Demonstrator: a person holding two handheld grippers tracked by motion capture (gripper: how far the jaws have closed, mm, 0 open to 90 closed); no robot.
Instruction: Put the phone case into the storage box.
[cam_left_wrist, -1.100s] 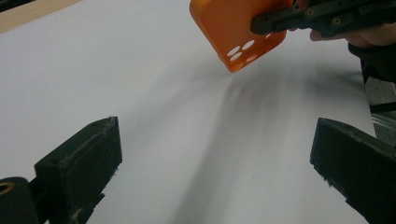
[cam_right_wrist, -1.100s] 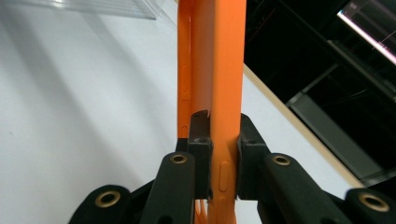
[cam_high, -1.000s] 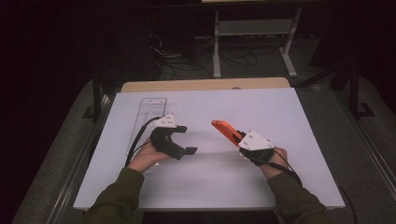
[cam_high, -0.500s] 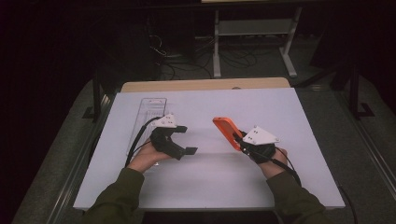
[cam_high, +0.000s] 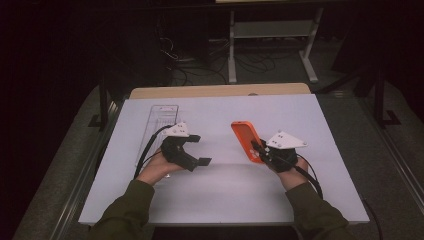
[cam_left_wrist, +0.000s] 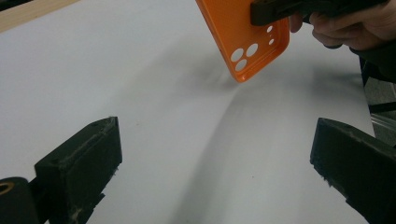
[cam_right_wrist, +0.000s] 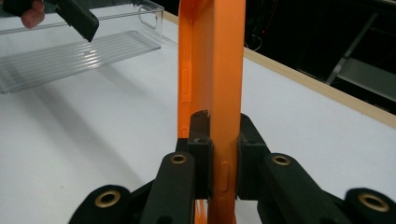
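White tabletop, mid-right: orange plastic phone case, pinched edgewise by right gripper. Left gripper gapes wide, empty. Advice: grip opposite edge before release.

Orange phone case between fingers

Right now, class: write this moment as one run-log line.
right gripper: shut on orange phone case, lifted | left gripper: open, empty | clear tray: far left on white table
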